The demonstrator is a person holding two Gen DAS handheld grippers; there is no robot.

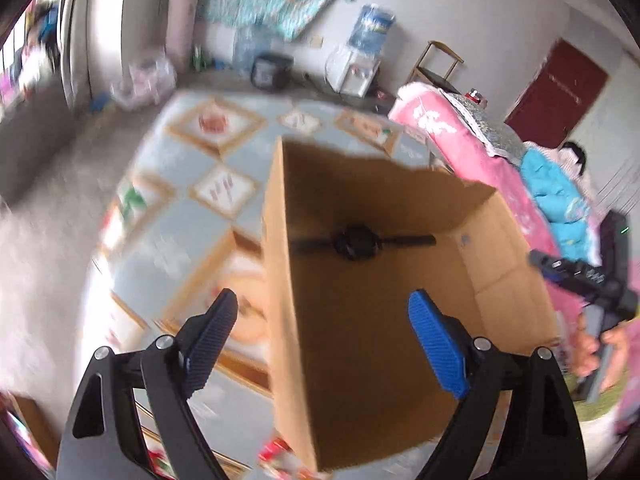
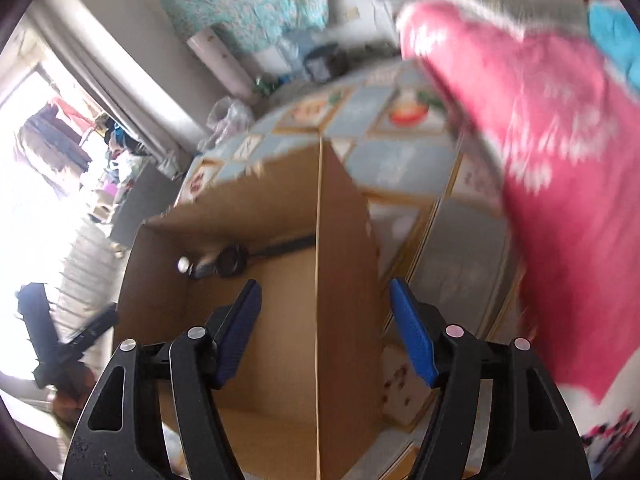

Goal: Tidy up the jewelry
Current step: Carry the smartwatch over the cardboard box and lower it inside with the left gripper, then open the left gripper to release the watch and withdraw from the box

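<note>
With both my left gripper (image 1: 324, 340) and right gripper (image 2: 326, 330) spread wide and empty astride the cardboard box (image 1: 384, 320) walls, the black watch (image 1: 356, 242) lay inside on its floor, so I judged steadying before reaching wisest.

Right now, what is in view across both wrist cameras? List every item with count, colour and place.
cardboard box: one, brown, open, on the patterned mat, below both grippers
watch: one, black, lying on the box floor by the far wall
small round thing: one, white, in the box next to the watch; too blurred to identify
patterned mat: one, pale blue with tan-framed squares, under the box
pink blanket: one, pink with white marks, on the right side of the box
water dispenser: one, white with a blue bottle, at the far wall
door: one, dark red, far right
left gripper: open, blue pads, empty
right gripper: open, blue pads, empty
</note>
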